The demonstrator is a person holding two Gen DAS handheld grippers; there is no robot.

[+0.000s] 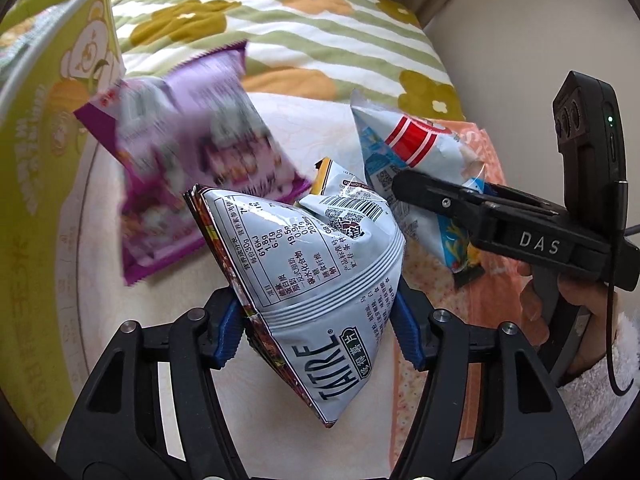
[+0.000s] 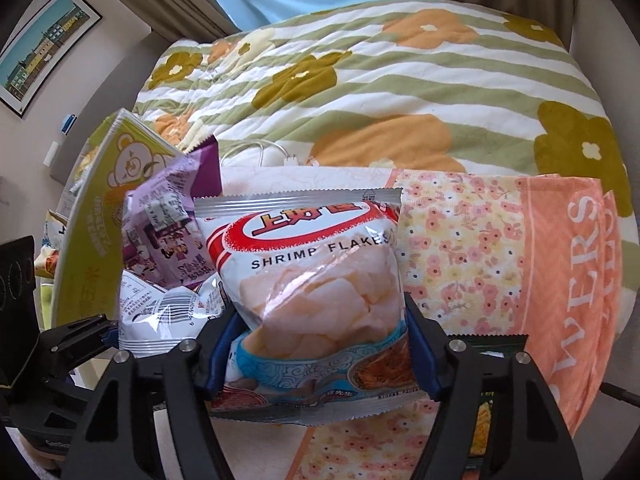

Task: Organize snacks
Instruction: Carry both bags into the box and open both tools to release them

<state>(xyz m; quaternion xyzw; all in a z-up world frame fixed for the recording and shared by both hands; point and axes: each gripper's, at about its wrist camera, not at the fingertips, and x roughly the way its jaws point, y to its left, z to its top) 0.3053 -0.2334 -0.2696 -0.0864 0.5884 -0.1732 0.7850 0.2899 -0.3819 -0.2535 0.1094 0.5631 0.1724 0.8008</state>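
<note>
crowding the view, a purple bag (image 1: 192, 176) lies blurred past the grey bag (image 1: 316, 280), against a green box (image 1: 44, 160) on the left. the left gripper (image 1: 318, 320) is clamped on the grey bag, held above the white cloth (image 1: 320, 140). the right gripper (image 2: 316, 344) is clamped on the shrimp bag (image 2: 312, 264), over a floral towel (image 2: 480, 256). a flowered quilt (image 2: 380, 92) spreads behind. counted: three snack bags clearly seen, one box, two grippers; a dark packet (image 2: 486, 420) peeks beneath the right gripper.

Home bedroom: floral quilt (image 2: 380, 80), framed picture (image 2: 44, 44).
</note>
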